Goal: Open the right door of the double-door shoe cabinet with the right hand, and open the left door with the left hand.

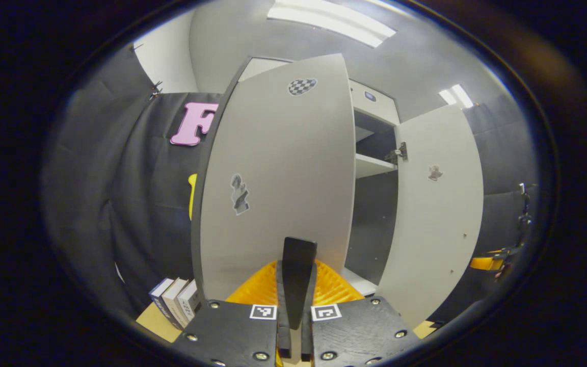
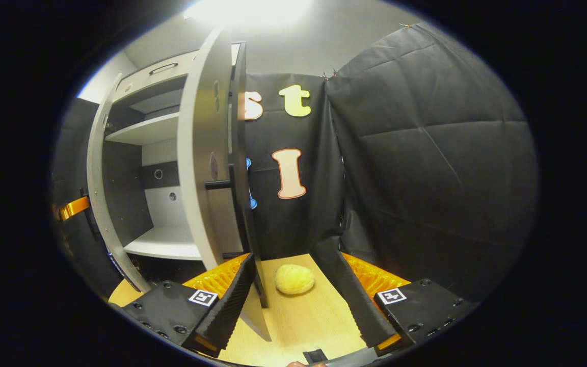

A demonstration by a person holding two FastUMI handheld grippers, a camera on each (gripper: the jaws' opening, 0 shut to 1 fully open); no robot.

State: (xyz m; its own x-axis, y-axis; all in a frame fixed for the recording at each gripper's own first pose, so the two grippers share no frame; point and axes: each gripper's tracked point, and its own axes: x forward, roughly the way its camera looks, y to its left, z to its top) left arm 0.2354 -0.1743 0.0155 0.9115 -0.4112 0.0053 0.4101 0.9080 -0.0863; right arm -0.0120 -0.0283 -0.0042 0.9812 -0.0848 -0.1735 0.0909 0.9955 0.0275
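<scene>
- The shoe cabinet (image 1: pixel 372 168) stands on the wooden bench (image 2: pixel 319 316) against the black booth wall, with both doors swung outward and pale shelves showing inside.
- In the left gripper view, the left gripper (image 1: pixel 296 285) has its jaws together on a dark handle standing out from the left door (image 1: pixel 278 173), whose grey face sits right in front of the camera.
- The same view shows the right door (image 1: pixel 438 204) open, its inner face and a hinge turned toward the camera.
- In the right gripper view, the right gripper (image 2: pixel 298 295) has its jaws wide apart; the right door's edge sits just beside its left finger (image 2: pixel 230 300), and I cannot tell if they touch.
- A yellow, round, rough-skinned object (image 2: pixel 294 279) lies on the bench between the open fingers, near the door's lower corner.
- Three small boxes (image 1: pixel 176 300) stand side by side at the bench's edge, left of the left door.
</scene>
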